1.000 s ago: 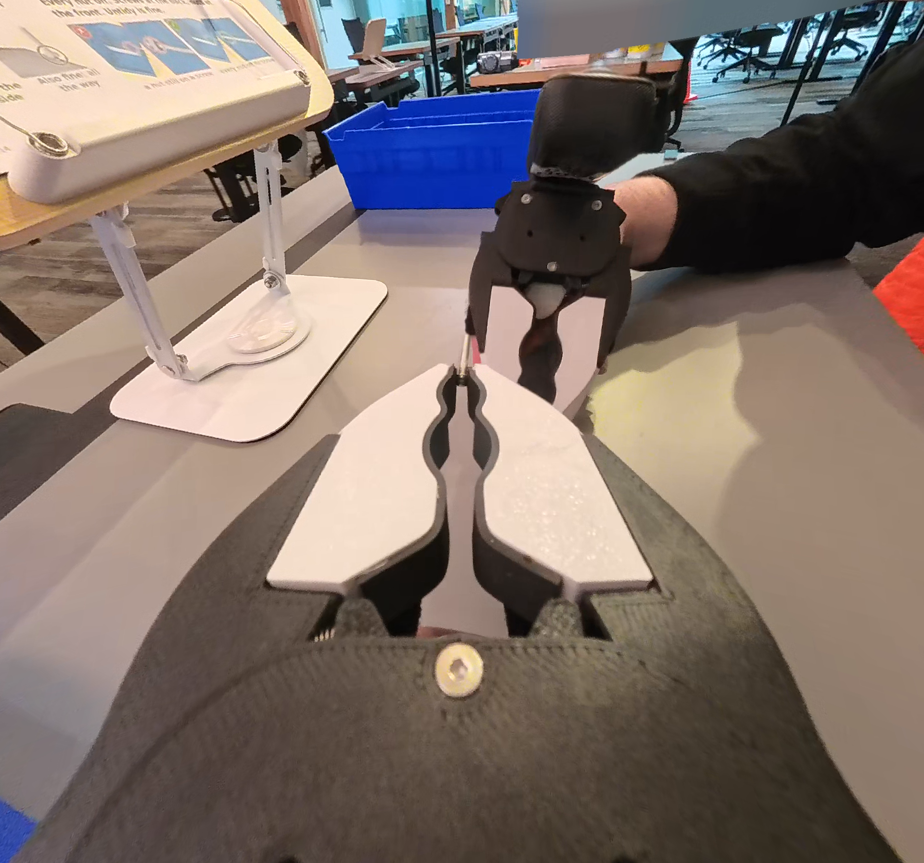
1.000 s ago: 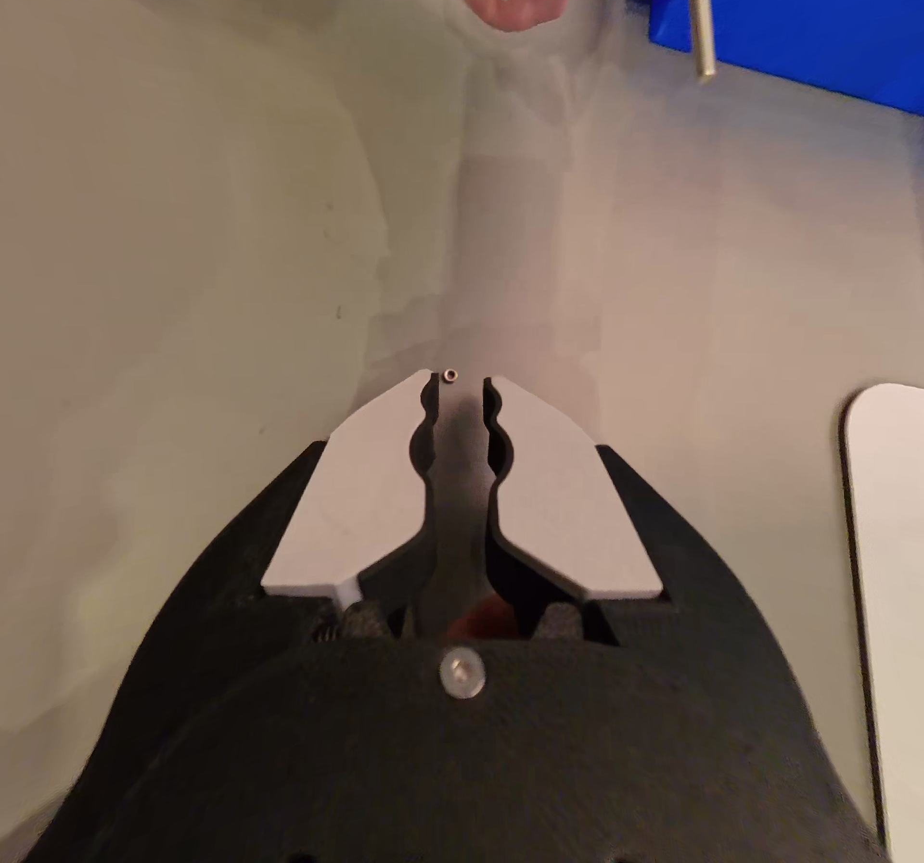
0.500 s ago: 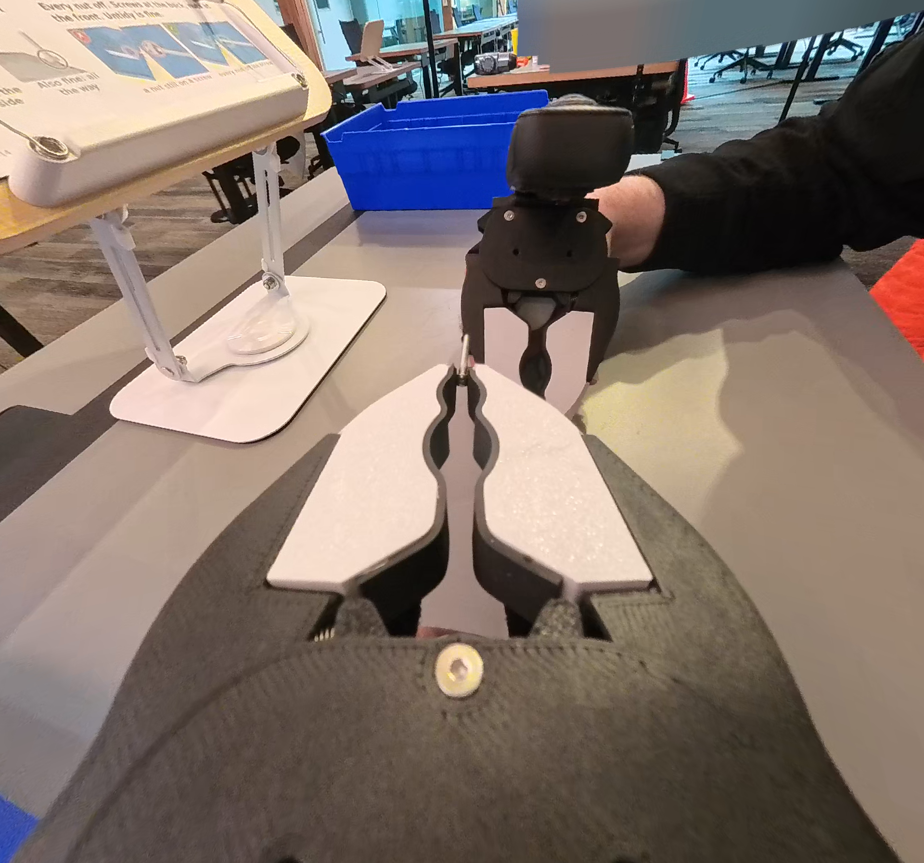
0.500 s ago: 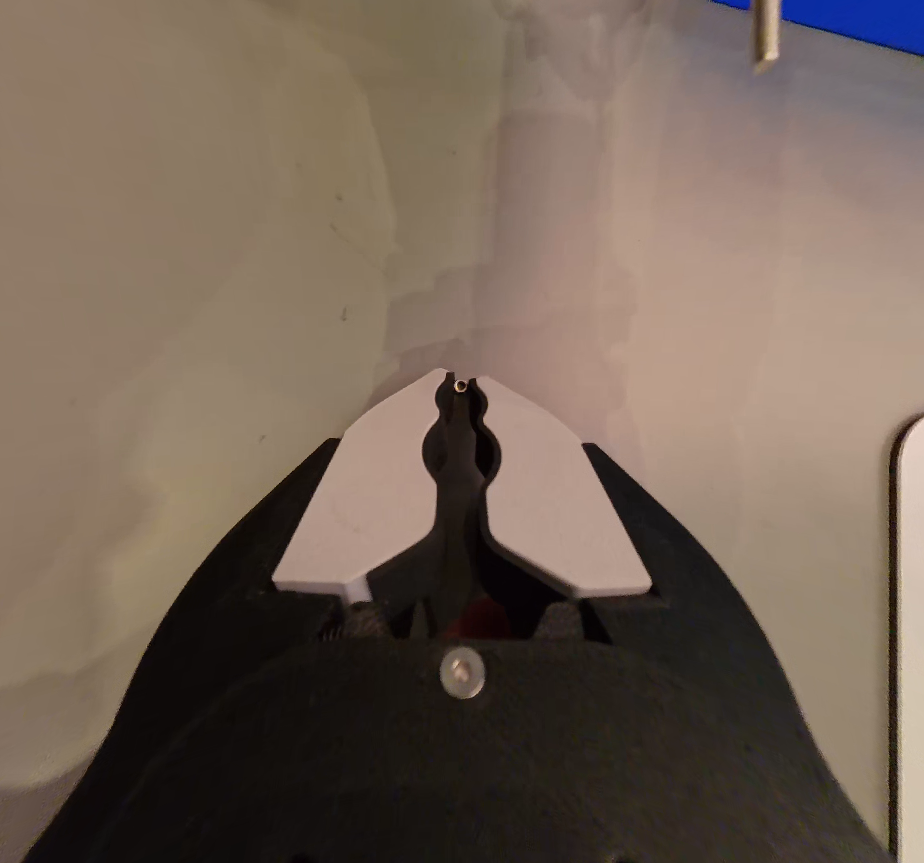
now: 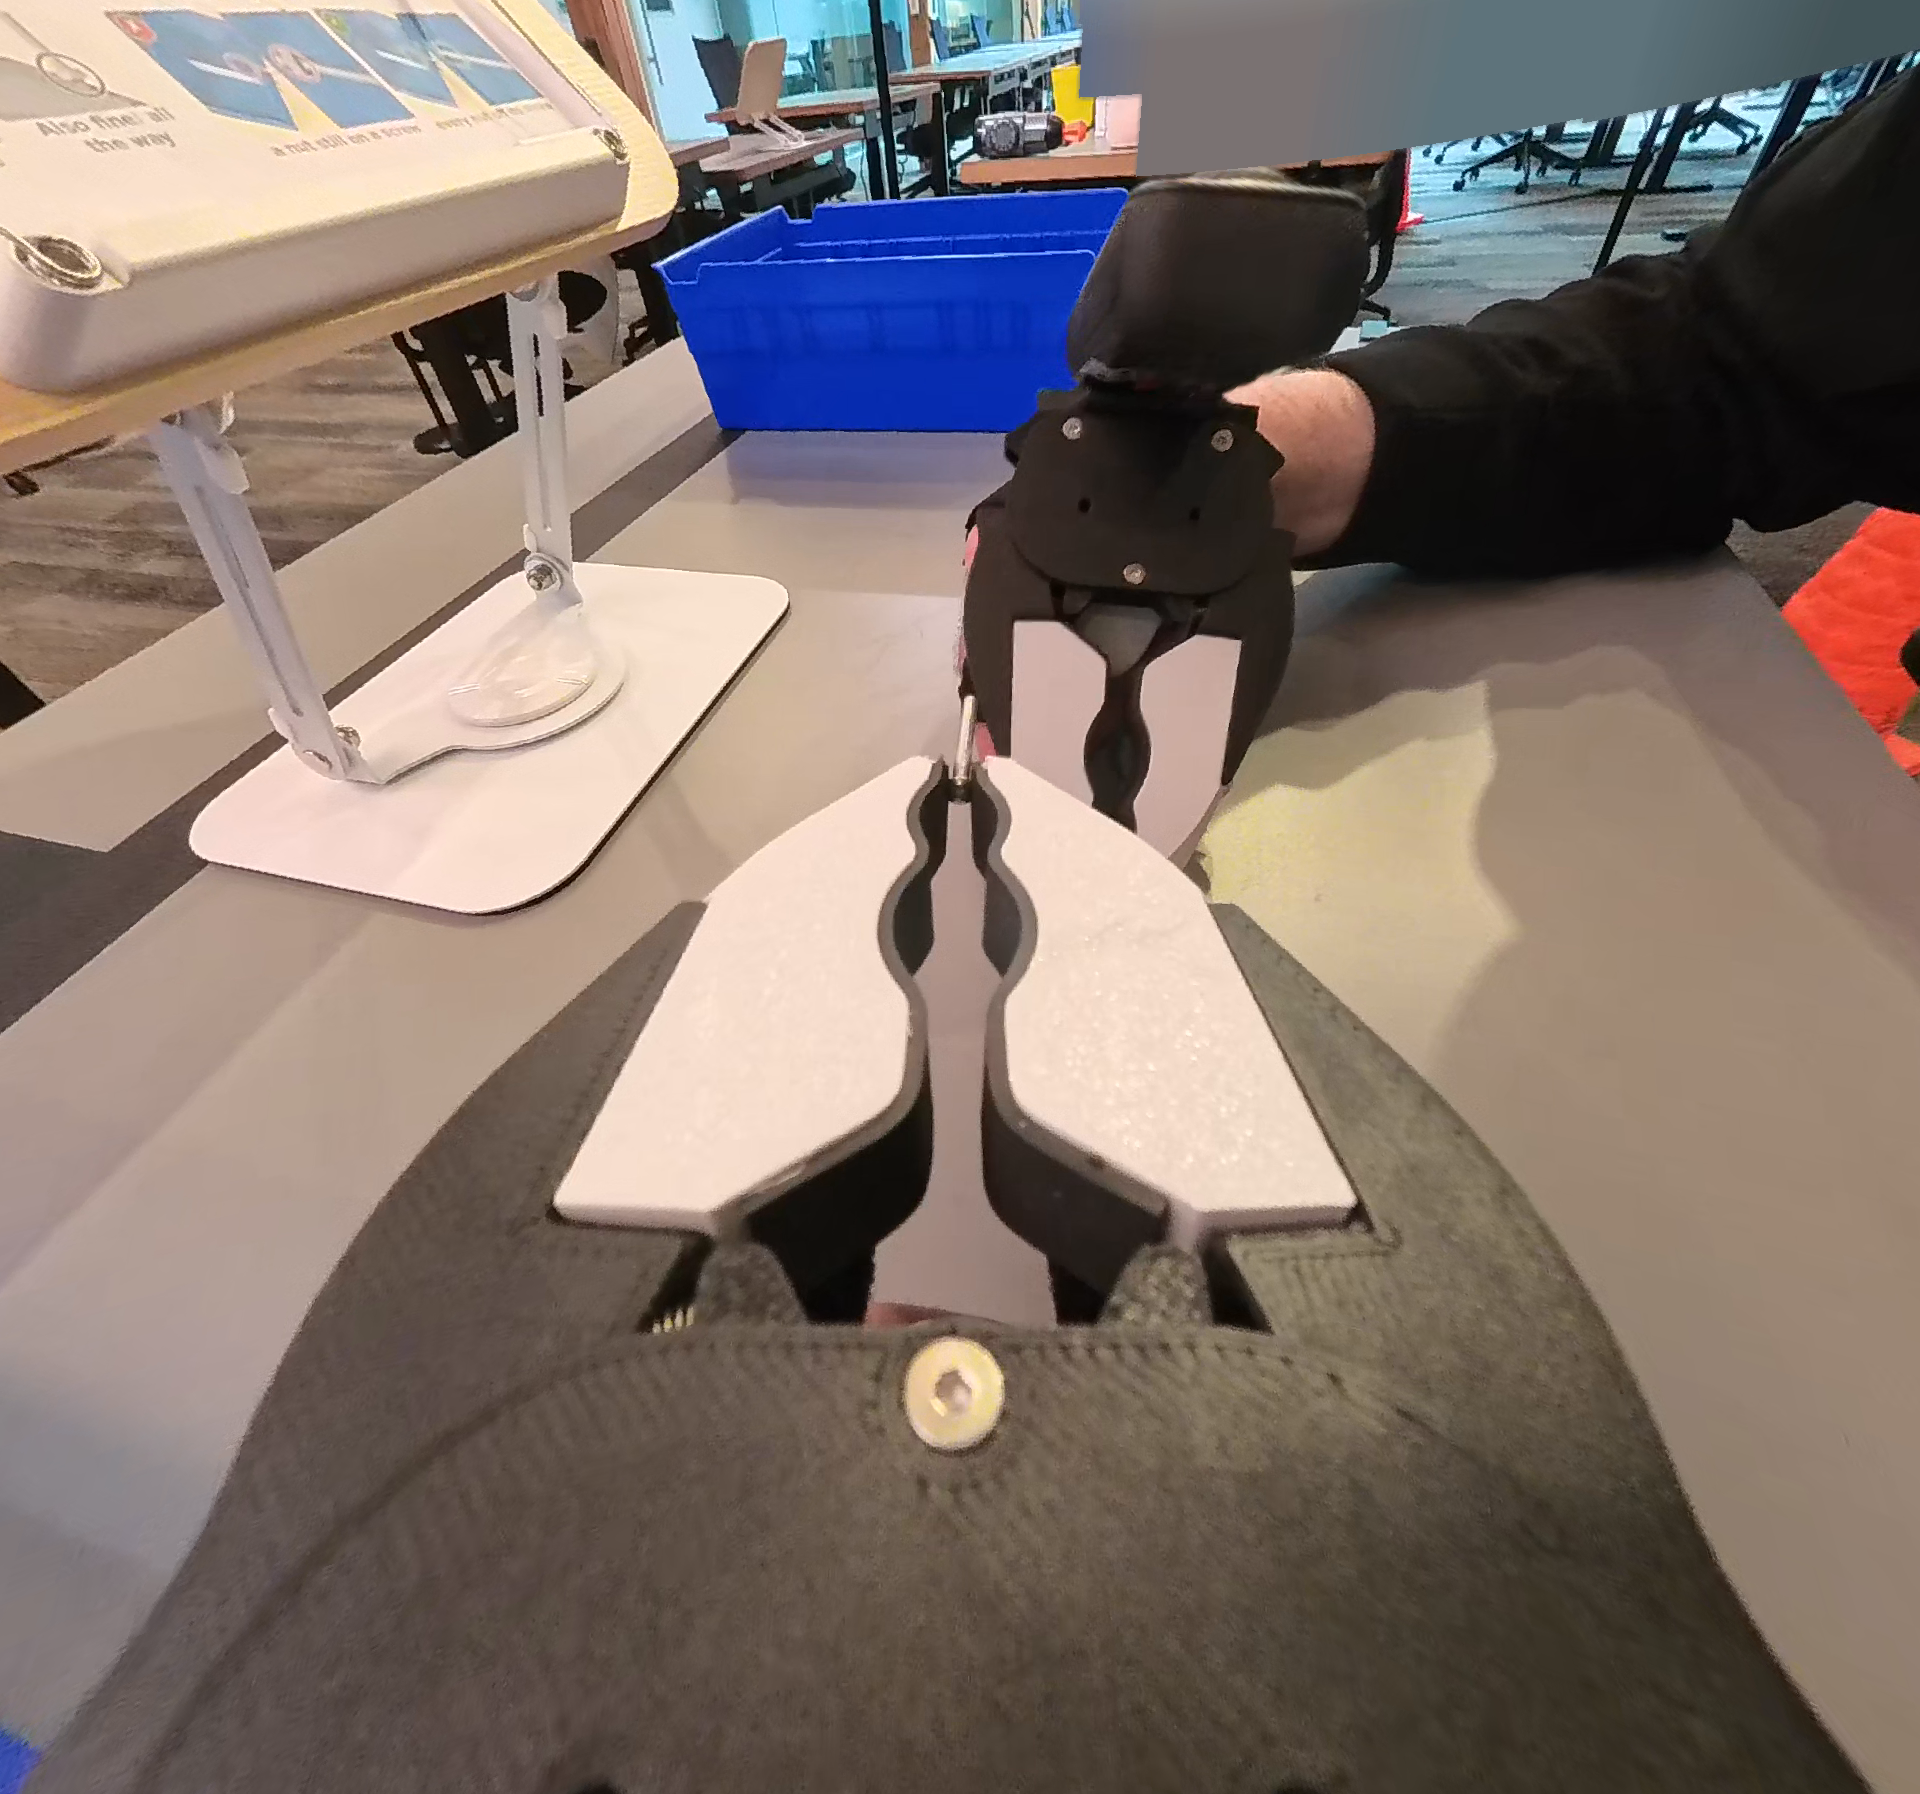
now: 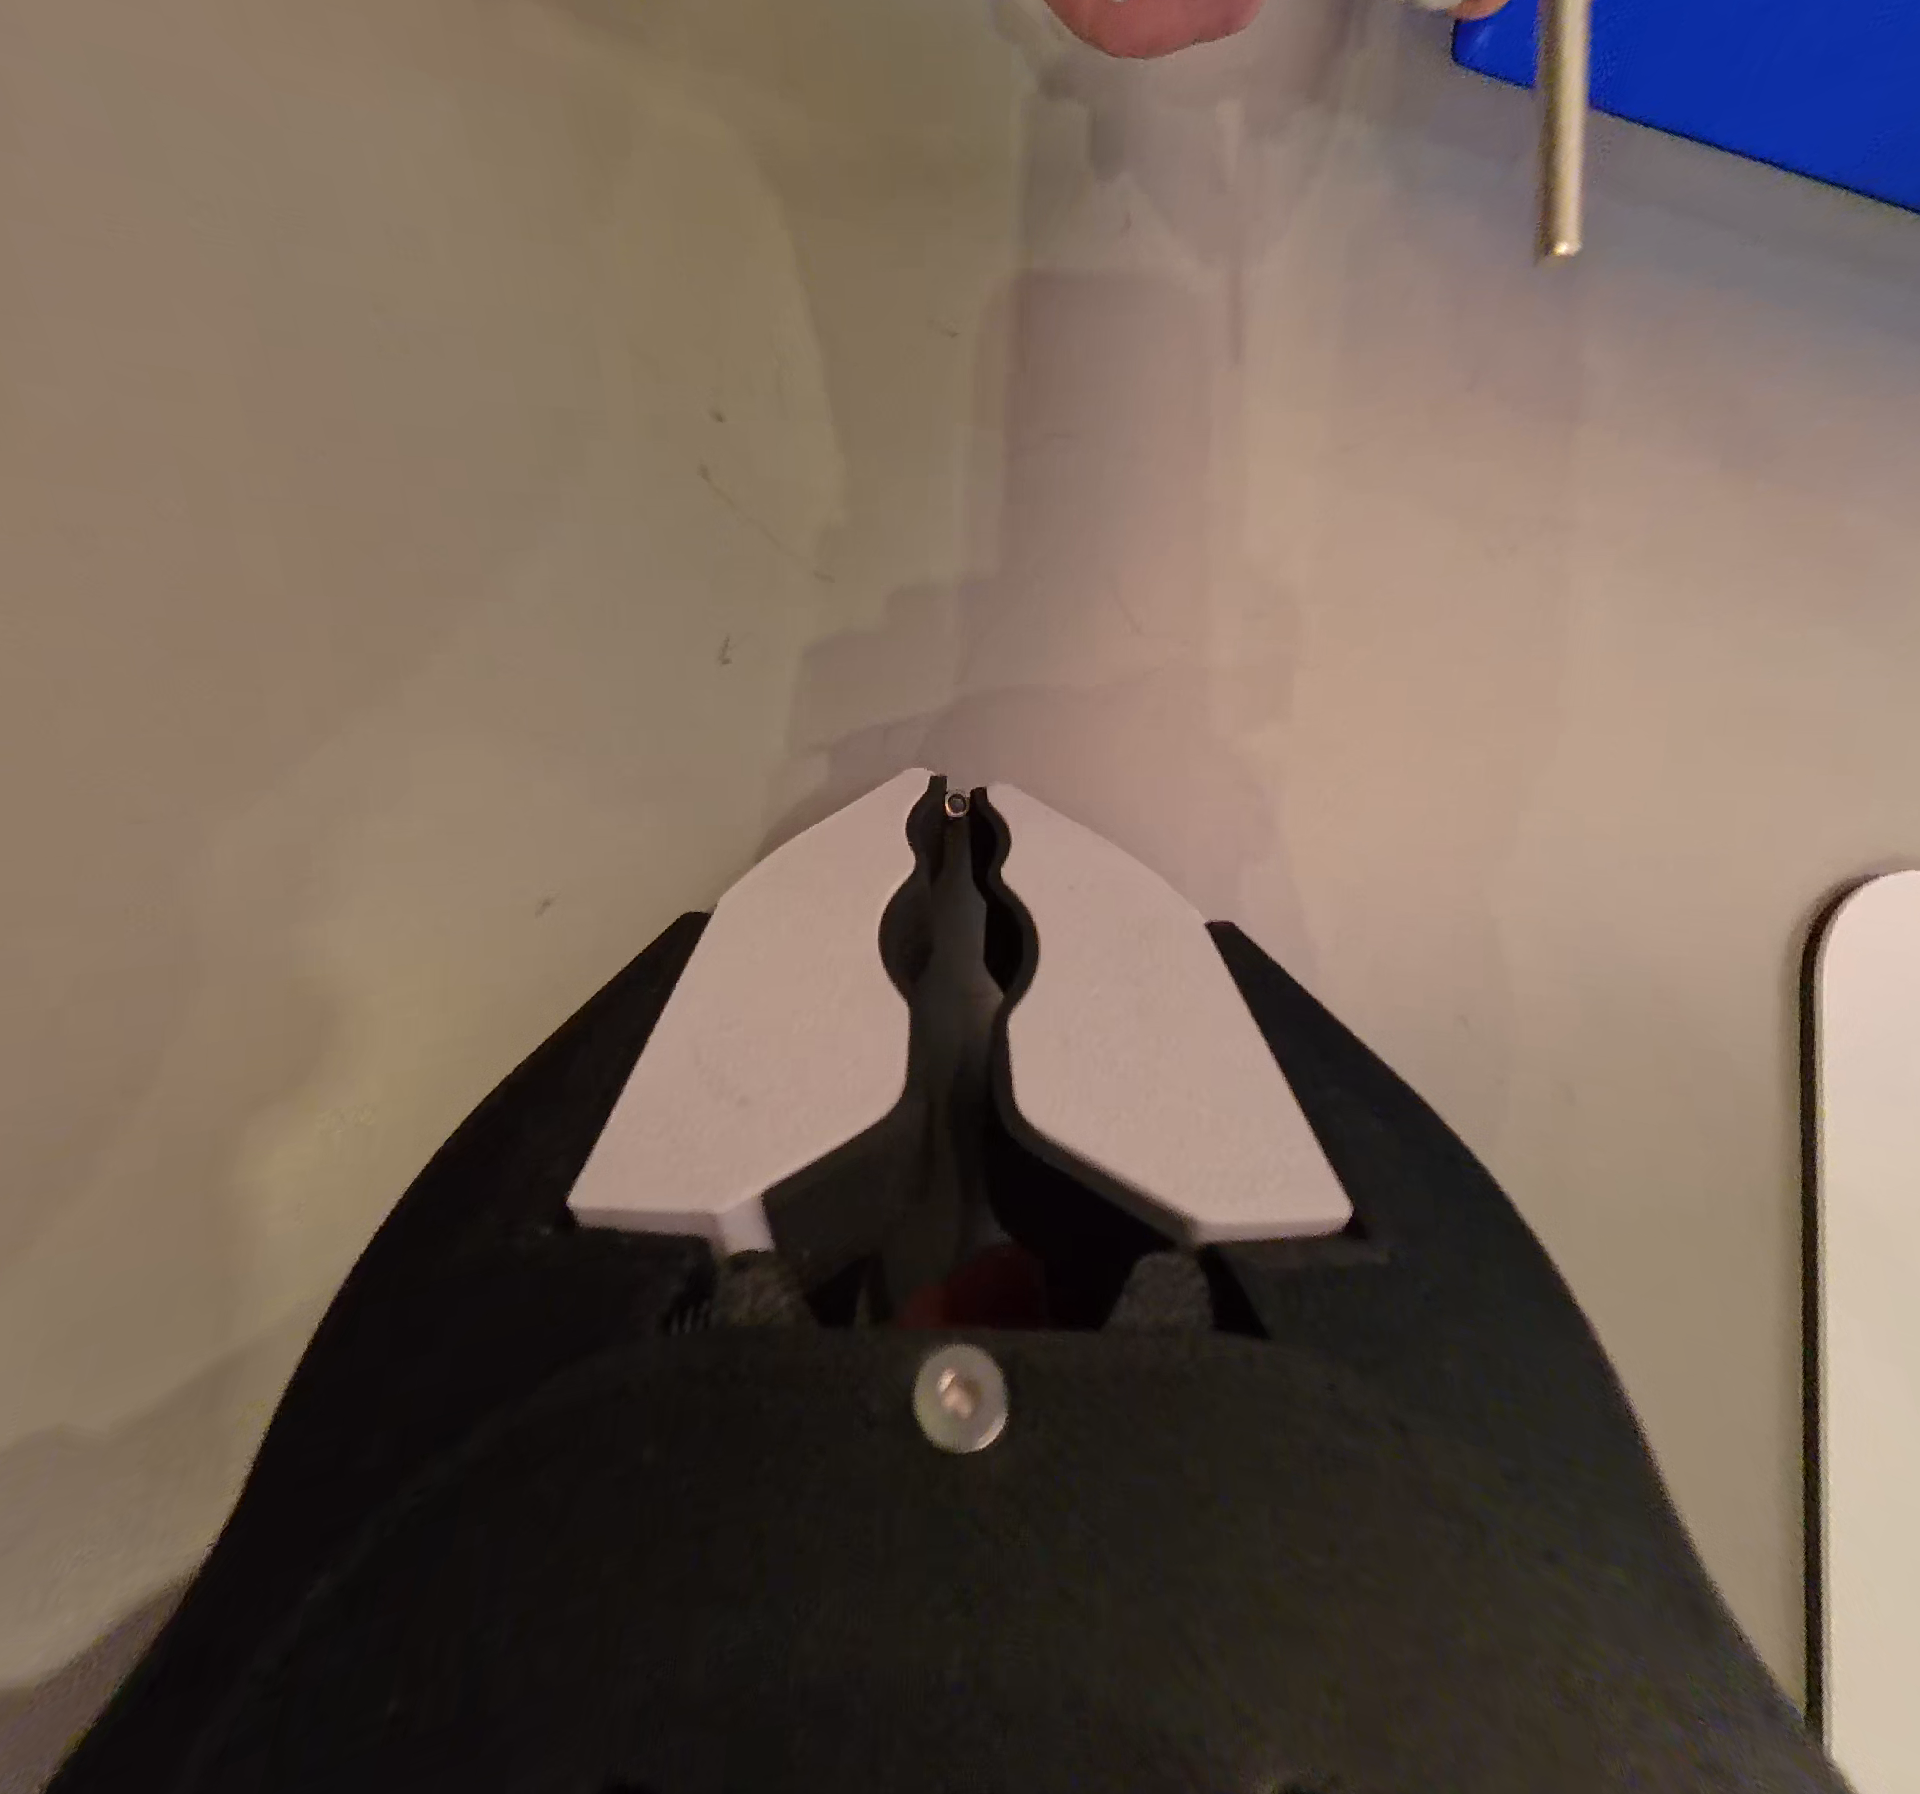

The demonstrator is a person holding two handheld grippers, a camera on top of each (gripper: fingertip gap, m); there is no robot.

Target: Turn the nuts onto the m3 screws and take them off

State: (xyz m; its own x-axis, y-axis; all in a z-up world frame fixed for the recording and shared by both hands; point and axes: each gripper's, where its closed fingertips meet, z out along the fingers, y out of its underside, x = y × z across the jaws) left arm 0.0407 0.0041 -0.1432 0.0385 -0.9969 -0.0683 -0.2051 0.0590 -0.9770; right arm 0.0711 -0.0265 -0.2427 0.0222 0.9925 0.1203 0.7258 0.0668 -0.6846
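Note:
My left gripper (image 5: 960, 788) is shut on a thin steel M3 screw (image 5: 966, 745) by its head, shaft pointing up and away. The same screw (image 6: 1562, 82) hangs in at the top right of the right wrist view, held by the left gripper's grey fingers beside a hand. My right gripper (image 6: 957, 801) is shut on a tiny metal nut (image 6: 956, 805) at its fingertips, pointing down at the grey table (image 6: 520, 497). In the left wrist view the right gripper (image 5: 1127, 705) stands just behind and right of the screw, tips down, held by a hand in a black sleeve.
A white tablet stand (image 5: 488, 747) carrying an instruction board (image 5: 260, 82) sits on the left of the table. Its base edge also shows in the right wrist view (image 6: 1870, 1225). A blue bin (image 5: 883, 310) stands at the far edge of the table. An orange object (image 5: 1860, 622) lies at the right. Across from one pair of fingers to the other is roughly 11 cm.
My right gripper closed from open onto the nut on the table and has lifted slightly. The left gripper kept holding the screw, nearly still.

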